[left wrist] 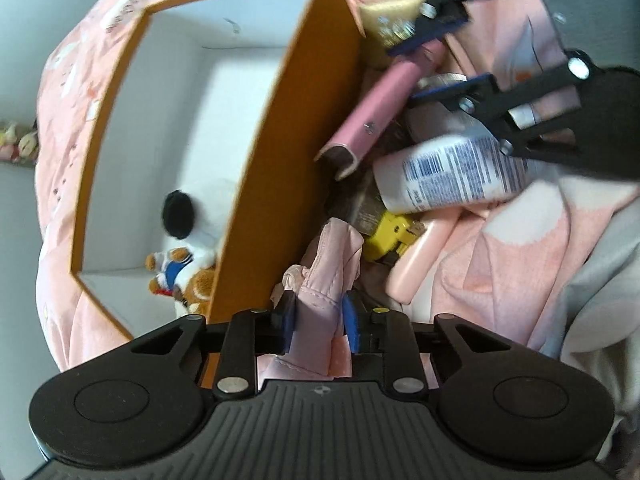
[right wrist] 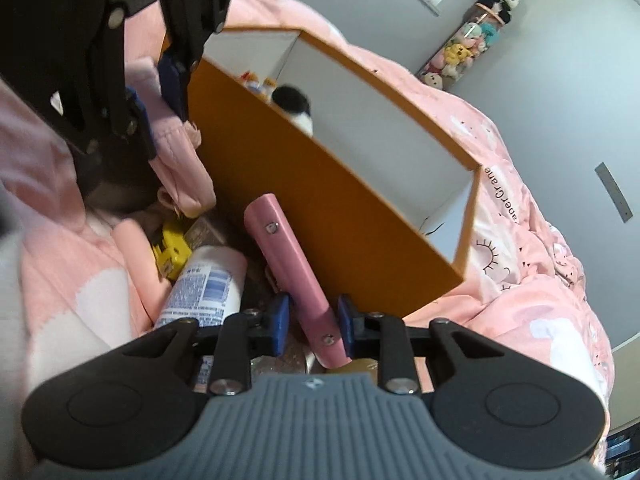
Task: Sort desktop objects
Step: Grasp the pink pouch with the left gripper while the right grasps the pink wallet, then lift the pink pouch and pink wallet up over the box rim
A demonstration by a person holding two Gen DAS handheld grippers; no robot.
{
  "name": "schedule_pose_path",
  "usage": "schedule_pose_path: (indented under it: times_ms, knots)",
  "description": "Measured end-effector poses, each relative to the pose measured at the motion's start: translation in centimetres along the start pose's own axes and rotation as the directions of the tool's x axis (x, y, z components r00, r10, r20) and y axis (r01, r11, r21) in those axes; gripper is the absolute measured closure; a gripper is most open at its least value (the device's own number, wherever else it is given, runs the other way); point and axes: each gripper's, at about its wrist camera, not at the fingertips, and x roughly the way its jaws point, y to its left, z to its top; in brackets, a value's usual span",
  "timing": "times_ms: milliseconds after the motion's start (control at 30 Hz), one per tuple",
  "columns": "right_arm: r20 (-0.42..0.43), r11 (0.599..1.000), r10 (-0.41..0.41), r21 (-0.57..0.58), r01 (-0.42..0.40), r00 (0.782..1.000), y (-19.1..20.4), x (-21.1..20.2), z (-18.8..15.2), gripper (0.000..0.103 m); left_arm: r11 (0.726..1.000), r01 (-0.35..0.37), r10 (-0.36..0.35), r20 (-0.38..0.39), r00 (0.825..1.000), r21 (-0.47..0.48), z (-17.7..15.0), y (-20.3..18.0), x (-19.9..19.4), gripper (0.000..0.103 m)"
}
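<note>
Left claw (left wrist: 318, 326) clamps a pink pouch (left wrist: 324, 280) (beside the orange box (left wrist: 280, 168)).
</note>
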Motion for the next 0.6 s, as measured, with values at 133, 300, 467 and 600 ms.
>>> schedule_pose_path:
  times_ms: [133, 300, 467, 600]
  knots:
    - [0.034, 0.991, 0.064, 0.114, -0.067, 0.997, -1.7, -1.5, 0.7, 0.08, 0.992, 0.008, -0.003, 0.046, 0.999, -0.122, -0.9, 1.2, -1.2, 0.075]
    - [0.075, 0.944, 0.137, 0.294, -0.153, 0.988, -4.1, -2.8, 1.1, 0.088, 0.971, 0.031, -0.009, 0.089, 0.996, -0.239, -1.8, 2.6, -2.6, 0.077]
    - [0.076, 0.891, 0.194, 0.402, -0.208, 0.978, -5.0, -3.1, 0.7, 0.088, 0.944, 0.085, -0.034, 0.161, 0.986, -0.32, -1.1, 3.1, -5.3, 0.077]
    - [0.109, 0.845, 0.236, 0.467, -0.26, 0.965, -5.9, -4.1, 0.1, 0.089, 0.916, 0.15, -0.065, 0.232, 0.97, -0.371, -1.0, 4.0, -7.5, 0.078]
